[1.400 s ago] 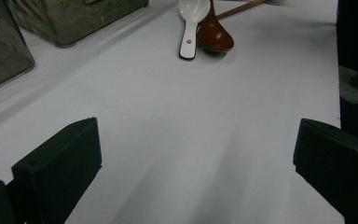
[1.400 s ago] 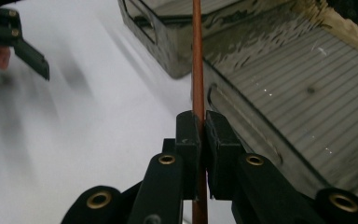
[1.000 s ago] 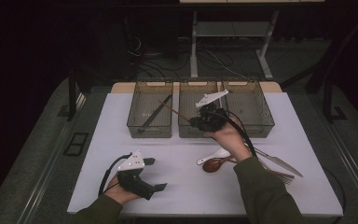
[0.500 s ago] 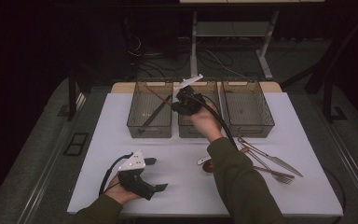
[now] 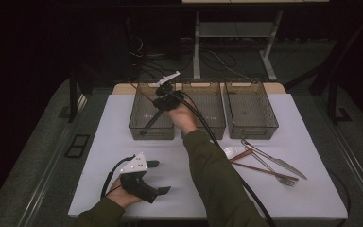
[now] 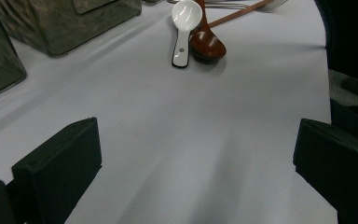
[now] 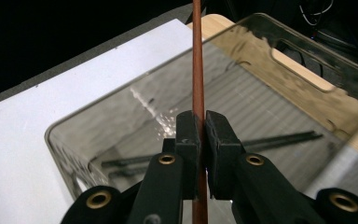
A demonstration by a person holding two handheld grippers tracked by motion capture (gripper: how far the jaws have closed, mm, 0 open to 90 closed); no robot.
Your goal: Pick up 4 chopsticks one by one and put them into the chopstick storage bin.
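A thin reddish-brown chopstick (image 7: 197,60) is pinched between the pressed-together pads of the right claw (image 7: 200,135). It is a slim, straight, smooth rod of even width, and it runs past the pads on both sides. It is held over the left bin (image 5: 144,126), the leftmost of three clear smoky bins set in a row at the far side of the white surface (image 5: 99,142). A dark chopstick (image 7: 279,140) is seen lying on the bottom of that bin. The middle bin (image 5: 208,124) and the right bin (image 5: 260,124) are placed just beside it.

The left claw (image 5: 158,177) is spread wide, with nothing between its jaws, and is rested low over the near left of the surface. A white spoon (image 6: 184,28) and a brown spoon (image 6: 207,44) are seen touching on the surface, near a second reddish-brown chopstick (image 5: 264,170), a fork (image 5: 276,172) and a knife (image 5: 276,160).
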